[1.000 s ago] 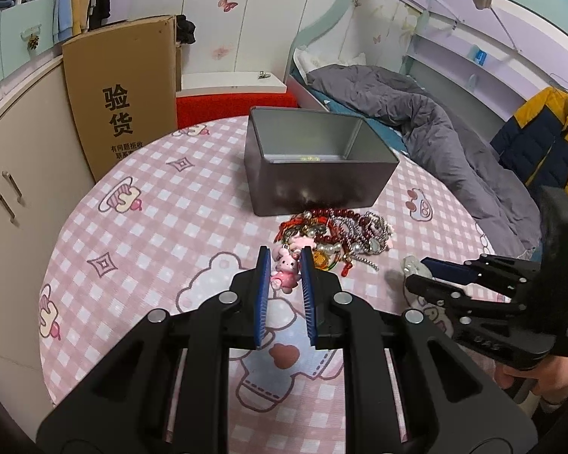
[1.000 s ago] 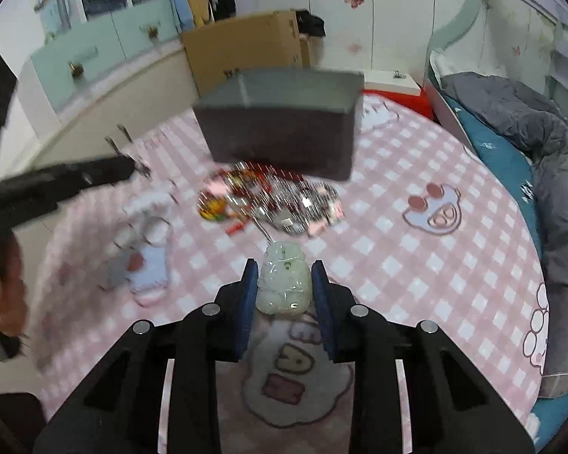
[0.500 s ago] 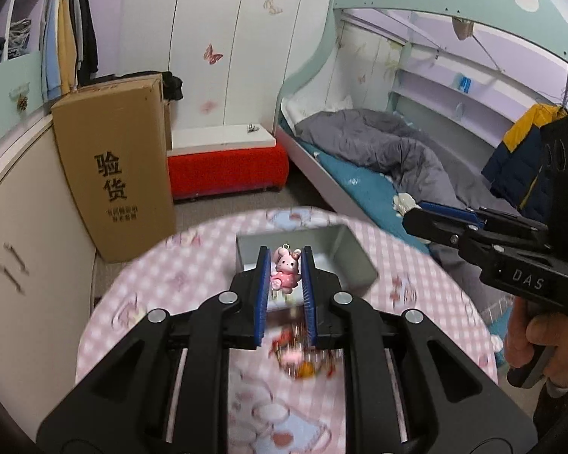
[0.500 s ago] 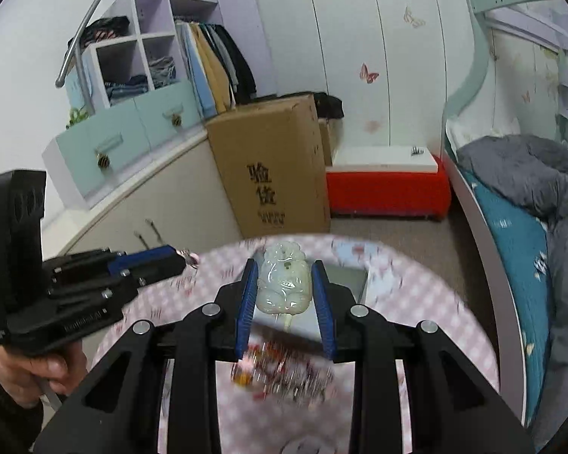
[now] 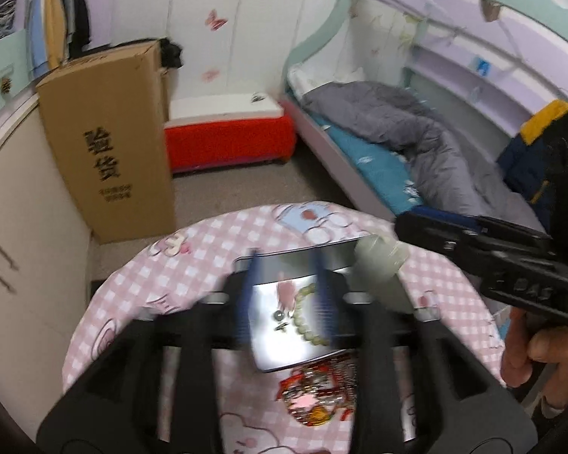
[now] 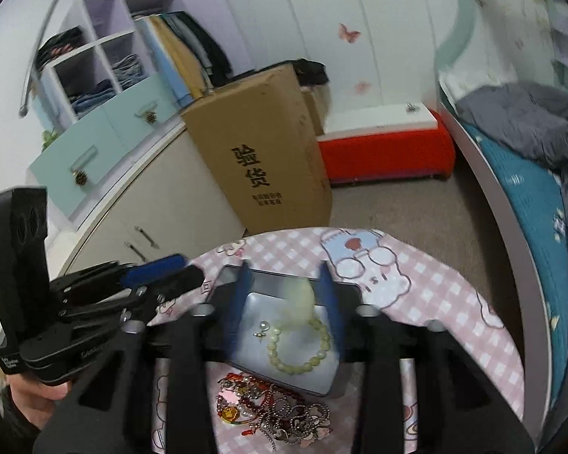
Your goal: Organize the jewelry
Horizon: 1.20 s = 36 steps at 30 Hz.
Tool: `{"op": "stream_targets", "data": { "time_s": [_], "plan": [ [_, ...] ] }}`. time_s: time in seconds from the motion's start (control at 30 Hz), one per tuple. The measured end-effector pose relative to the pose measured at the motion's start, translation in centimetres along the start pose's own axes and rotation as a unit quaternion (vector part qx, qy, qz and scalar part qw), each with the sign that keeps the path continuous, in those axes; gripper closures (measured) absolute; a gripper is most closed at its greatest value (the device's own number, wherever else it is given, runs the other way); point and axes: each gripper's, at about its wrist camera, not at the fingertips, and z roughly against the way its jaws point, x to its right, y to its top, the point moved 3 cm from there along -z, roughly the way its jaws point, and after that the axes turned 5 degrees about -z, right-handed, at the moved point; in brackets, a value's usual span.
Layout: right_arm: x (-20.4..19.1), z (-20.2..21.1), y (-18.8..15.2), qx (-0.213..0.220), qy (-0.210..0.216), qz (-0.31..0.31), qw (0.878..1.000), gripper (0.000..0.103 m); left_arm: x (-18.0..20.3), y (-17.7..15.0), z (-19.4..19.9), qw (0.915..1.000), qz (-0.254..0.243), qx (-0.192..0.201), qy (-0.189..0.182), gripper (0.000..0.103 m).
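Both grippers hang over a grey metal box (image 5: 284, 325) on the pink checked table (image 5: 208, 257). My left gripper (image 5: 286, 287) has its jaws opening, and a small pink bunny charm (image 5: 286, 295) shows loose and blurred between them, over the box. My right gripper (image 6: 286, 295) is opening too; a pale green jade pendant (image 6: 301, 297) is blurred between its pads, above the box (image 6: 253, 302). A green bead bracelet (image 6: 303, 348) and a small earring (image 6: 263, 329) lie inside. Each view shows the other gripper alongside, the right gripper (image 5: 409, 223) and the left gripper (image 6: 185, 268).
A tangled pile of beads, chains and red cord (image 6: 272, 408) lies on the table just in front of the box. Beyond the table stand a tall cardboard carton (image 5: 110, 143), a red bench (image 5: 227, 140), a cabinet (image 6: 151, 208) at left and a bed (image 5: 397, 140) at right.
Both grippers rose from the table and moved forward over the box. Each then parted its jaws, freeing the pink charm on the left and the jade pendant on the right.
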Motion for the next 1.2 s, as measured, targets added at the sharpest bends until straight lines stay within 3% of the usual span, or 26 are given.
{"op": "stream_targets", "data": {
  "time_s": [0.03, 0.07, 0.2, 0.73, 0.93, 1.2],
  "plan": [
    [0.4, 0.1, 0.0, 0.004, -0.003, -0.008, 1.0, 0.023, -0.4, 0.0, 0.3, 0.9999, 0.009, 0.01, 0.01, 0.02],
    [0.8, 0.5, -0.1, 0.016, -0.005, -0.018, 1.0, 0.017, -0.7, -0.1, 1.0, 0.9994, 0.016, 0.027, 0.017, 0.016],
    [1.7, 1.7, 0.0, 0.035, -0.005, -0.039, 0.999, 0.007, -1.5, -0.3, 2.0, 0.9985, 0.017, 0.036, 0.038, 0.016],
    [-0.2, 7.7, 1.0, 0.105, -0.043, -0.011, 0.993, 0.007, -1.2, -1.7, 10.8, 0.9866, 0.035, 0.118, 0.107, 0.012],
    [-2.4, 10.4, 0.4, 0.133, -0.064, 0.033, 0.988, 0.007, -0.7, -2.1, 12.9, 0.9828, 0.026, 0.132, 0.127, 0.012],
    [-3.5, 12.7, -1.8, 0.147, -0.062, 0.053, 0.986, 0.007, -0.4, -3.7, 14.6, 0.981, 0.027, 0.142, 0.129, 0.012]
  ]
}}
